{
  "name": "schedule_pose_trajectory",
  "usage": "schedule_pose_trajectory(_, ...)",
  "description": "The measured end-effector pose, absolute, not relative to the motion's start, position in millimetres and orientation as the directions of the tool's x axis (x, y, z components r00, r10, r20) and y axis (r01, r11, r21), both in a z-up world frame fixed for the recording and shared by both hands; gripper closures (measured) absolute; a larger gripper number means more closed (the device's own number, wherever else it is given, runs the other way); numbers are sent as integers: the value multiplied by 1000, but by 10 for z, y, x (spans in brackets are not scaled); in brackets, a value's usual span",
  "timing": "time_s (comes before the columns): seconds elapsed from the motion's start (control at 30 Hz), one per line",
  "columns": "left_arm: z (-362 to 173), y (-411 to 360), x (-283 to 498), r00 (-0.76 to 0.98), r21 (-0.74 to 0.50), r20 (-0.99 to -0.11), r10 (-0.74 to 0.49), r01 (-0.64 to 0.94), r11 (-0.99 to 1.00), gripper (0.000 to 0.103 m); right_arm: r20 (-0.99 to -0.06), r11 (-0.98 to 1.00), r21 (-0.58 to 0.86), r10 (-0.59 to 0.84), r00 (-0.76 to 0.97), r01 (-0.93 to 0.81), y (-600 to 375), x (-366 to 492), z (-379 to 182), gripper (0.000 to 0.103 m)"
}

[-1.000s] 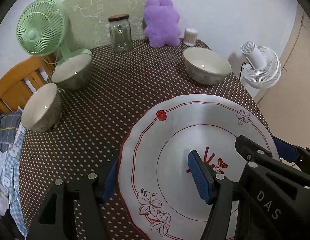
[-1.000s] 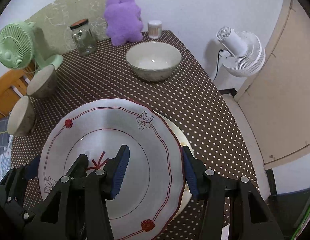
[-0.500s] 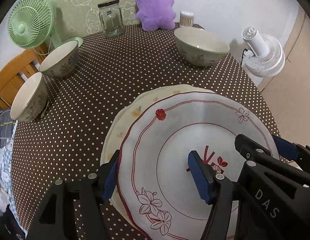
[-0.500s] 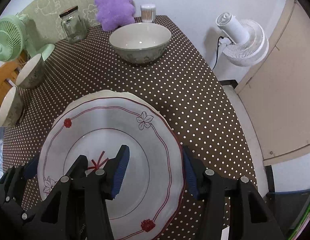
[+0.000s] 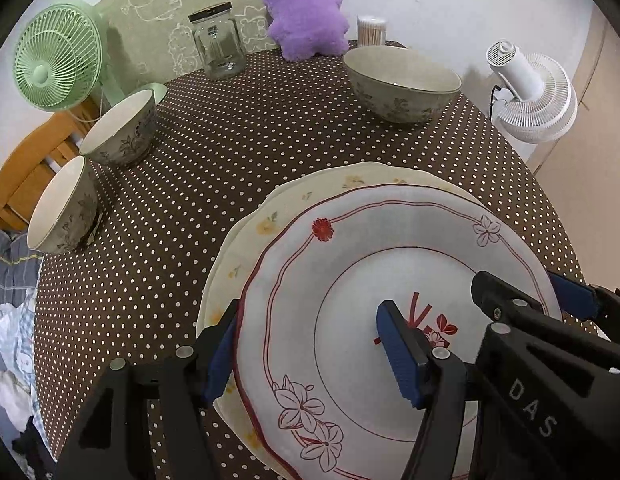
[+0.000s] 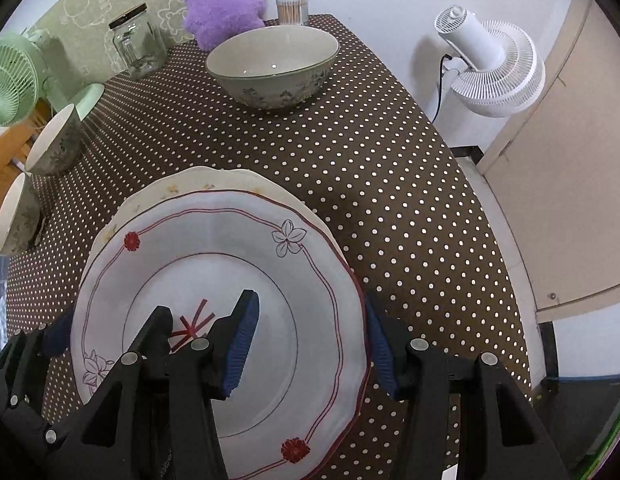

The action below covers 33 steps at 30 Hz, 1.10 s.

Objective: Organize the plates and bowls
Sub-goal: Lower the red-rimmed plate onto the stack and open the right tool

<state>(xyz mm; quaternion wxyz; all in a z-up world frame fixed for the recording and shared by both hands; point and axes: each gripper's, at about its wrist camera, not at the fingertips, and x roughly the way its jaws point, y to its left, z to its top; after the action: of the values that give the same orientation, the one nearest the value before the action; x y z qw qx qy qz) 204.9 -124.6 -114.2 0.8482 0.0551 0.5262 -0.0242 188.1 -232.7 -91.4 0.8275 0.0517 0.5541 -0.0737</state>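
White porcelain with a red scalloped line and red and outlined flowers, the round plate sits directly over a cream plate with small yellow flowers, whose rim shows past its far and left edges. Both are at the near part of a round table under a brown cloth with white dots.

2 grippers hold the white plate by opposite edges. The left gripper straddles the plate's left rim, 1 blue pad outside the edge and the other over the inner well, so it is clamped on that rim at a middling width. The right gripper does the same on the right rim: its inner blue pad lies over the well, its outer pad against the outside edge. Whether the white plate already rests fully on the cream one or hangs just above it cannot be told.

Farther back, a large cream bowl with a grey floral band stands alone toward the far right of the table. 2 smaller floral bowls stand at the left edge, 1 behind the other, close together. Along the far rim stand a clear glass jar with a dark lid, a purple plush toy and a small container of toothpicks. A green desk fan stands at the far left, and a white fan stands beyond the table on the right.
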Motion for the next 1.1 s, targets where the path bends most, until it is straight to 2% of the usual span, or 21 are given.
schedule_pose_trajectory(0.23,-1150,-1240,2032,448,85,-894,27,108,991,35,-927,978,75,-2,375,192,-2443,1773,-835,49)
schedule_pose_trajectory(0.27,-1157,-1248,2025,448,96,-893,38,108,989,35,-925,978,74,-5,380,194,-2447,1755,-819,59)
schedule_pose_trajectory(0.43,-1170,-1235,2030,446,112,-893,59,92,989,35,-930,987,12,-48,363,161,-2403,1786,-828,77)
schedule_pose_trajectory(0.6,-1176,-1203,2052,447,123,-891,79,70,990,35,-929,990,3,-49,366,140,-2385,1832,-840,77)
schedule_pose_trajectory(0.87,-1187,-1130,2114,445,98,-893,67,46,994,26,-921,996,-10,-43,388,87,-2300,1942,-851,77)
schedule_pose_trajectory(1.0,-1215,-1061,2107,425,67,-904,50,27,997,15,-921,995,3,-35,388,95,-2332,1932,-852,77)
schedule_pose_trajectory(1.1,-1210,-1024,2072,419,46,-908,28,33,998,12,-921,994,19,-24,388,106,-2347,1920,-835,76)
